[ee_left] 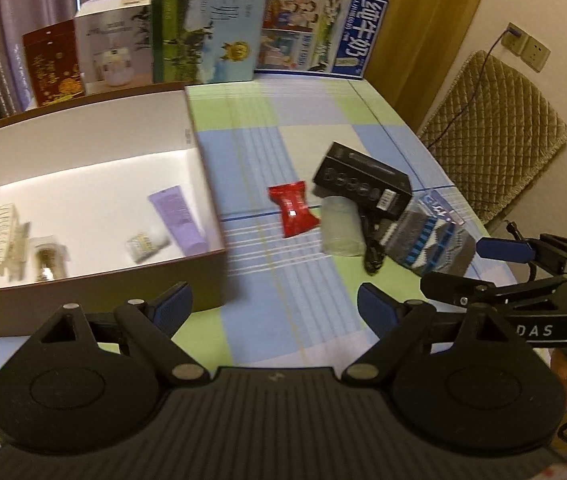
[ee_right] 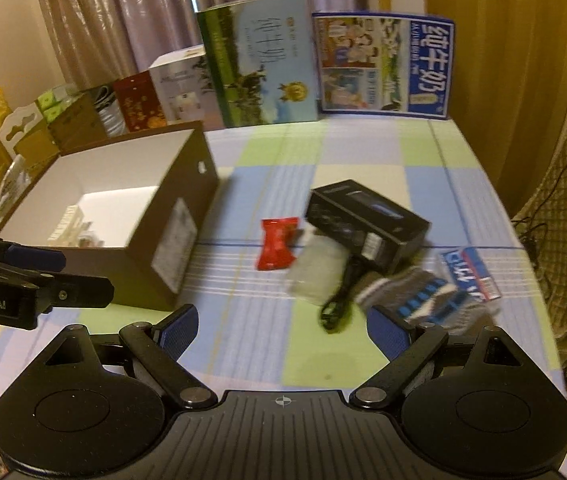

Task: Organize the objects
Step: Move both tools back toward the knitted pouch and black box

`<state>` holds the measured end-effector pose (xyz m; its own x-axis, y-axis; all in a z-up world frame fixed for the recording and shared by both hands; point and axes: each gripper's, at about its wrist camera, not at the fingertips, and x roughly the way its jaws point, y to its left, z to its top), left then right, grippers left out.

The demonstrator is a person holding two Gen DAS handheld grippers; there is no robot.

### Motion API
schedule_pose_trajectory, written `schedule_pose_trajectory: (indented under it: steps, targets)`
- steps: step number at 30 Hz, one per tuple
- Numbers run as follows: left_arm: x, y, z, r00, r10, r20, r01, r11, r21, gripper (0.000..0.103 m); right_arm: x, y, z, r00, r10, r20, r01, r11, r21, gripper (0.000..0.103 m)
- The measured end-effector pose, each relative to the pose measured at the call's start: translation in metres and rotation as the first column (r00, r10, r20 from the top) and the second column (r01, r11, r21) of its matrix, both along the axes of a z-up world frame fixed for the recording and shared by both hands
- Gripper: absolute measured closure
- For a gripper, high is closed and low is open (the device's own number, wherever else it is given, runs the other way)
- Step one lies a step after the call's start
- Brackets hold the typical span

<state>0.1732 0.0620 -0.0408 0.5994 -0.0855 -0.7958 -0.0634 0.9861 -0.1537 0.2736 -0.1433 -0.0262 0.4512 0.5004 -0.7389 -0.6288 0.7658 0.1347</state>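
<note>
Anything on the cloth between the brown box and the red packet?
Nothing. In both wrist views only bare checked tablecloth lies between the brown box and the red packet.

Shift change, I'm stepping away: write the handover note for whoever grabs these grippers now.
Left gripper and right gripper: both open, empty, above the table.
Done: purple tube, small jar, cream comb-like piece and a small bottle lie in the brown box.
Left on the checked cloth: red packet, clear cup, black box, black cable, packaged socks.
</note>
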Motion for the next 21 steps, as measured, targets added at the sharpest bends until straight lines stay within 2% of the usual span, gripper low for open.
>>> schedule_pose_trajectory:
  steps: [10,17,21]
  targets:
    - [0.035,-0.05,-0.012,1.0,0.004,-0.008,-0.004,1.0,0.009,0.024,0.049,-0.035,-0.01,0.999,0.021,0.049,-0.018,0.999,-0.047,0.014]
    - [0.066,-0.072,-0.028,0.999,0.033,-0.026,-0.032,0.999,0.035,0.027,0.085,-0.038,-0.025,0.988,0.125,0.095,-0.116,0.988,-0.1,0.015]
    - [0.085,-0.078,-0.042,0.997,0.057,-0.046,-0.055,0.997,0.048,0.032,0.105,-0.034,-0.037,0.975,0.193,0.108,-0.179,0.976,-0.126,0.015]
